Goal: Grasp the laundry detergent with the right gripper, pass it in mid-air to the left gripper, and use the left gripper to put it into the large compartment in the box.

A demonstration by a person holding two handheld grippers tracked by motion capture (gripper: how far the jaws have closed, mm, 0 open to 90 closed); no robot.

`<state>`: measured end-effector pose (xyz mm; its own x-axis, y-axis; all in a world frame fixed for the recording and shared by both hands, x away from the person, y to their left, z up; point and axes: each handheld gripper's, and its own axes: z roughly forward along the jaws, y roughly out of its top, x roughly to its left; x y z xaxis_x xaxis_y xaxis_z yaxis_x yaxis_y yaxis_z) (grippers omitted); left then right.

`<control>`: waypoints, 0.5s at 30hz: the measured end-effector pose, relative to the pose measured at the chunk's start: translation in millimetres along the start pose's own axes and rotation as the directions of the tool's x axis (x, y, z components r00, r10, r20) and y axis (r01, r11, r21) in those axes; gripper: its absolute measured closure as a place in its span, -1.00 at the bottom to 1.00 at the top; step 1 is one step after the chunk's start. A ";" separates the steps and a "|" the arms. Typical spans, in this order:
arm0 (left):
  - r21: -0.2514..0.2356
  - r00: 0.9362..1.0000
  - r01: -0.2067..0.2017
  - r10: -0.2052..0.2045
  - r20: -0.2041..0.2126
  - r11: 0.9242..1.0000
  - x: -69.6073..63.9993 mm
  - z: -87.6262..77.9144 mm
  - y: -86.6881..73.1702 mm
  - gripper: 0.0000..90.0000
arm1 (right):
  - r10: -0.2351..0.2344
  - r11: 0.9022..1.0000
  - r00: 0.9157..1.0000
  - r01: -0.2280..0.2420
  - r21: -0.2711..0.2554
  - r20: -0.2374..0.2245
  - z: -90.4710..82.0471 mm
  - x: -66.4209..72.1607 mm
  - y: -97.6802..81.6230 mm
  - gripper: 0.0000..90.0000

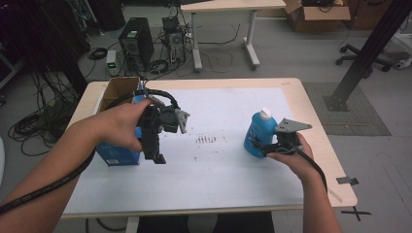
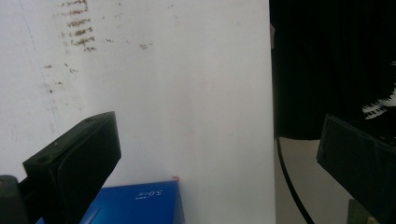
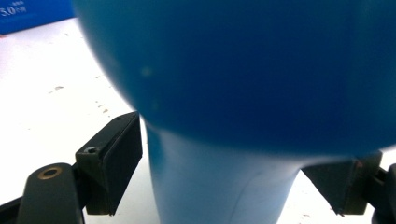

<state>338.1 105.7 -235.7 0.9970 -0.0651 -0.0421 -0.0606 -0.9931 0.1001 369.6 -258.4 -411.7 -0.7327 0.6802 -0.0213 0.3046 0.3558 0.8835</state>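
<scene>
**Right gripper straddling the blue bottle's waist, not yet clamped**

We see the blue bottle (image 1: 259, 133) standing upright on the white table cover (image 1: 228, 170), at the right side, its white cap (image 1: 265, 113) on top. Its long axis is vertical. The right gripper (image 1: 262, 148) comes at it level from the person's side, low on the body.

In the right gripper view the bottle (image 3: 224, 177) sits between the two black jaws at its narrow waist. The near-left pad is just beside the wall, maybe touching at its top corner; the other pad sits under the bulge and we cannot tell contact there. We judge it part-closed around the bottle, grip not confirmed.

The left gripper (image 1: 156, 150) hangs well apart on the left, pointing down beside the blue box (image 1: 116, 155), jaws wide and empty in its own view; the box corner (image 2: 135, 200) lies below them.

The right hand is clearly the nearer one. Next move likely turns on squeezing across the waist, axis kept upright.
</scene>
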 end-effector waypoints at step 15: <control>0.002 1.000 0.005 -0.005 0.001 1.000 0.2 0.3 0.3 -1.00 | -0.002 1.000 1.000 0.001 -0.022 -0.003 2.2 0.8 -1.0 -0.41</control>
<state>338.2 105.4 -236.0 0.9972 -0.0604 -0.0441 -0.0559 -0.9936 0.0980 370.1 -256.7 -413.7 -0.7353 0.6775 -0.0210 0.2900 0.3425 0.8936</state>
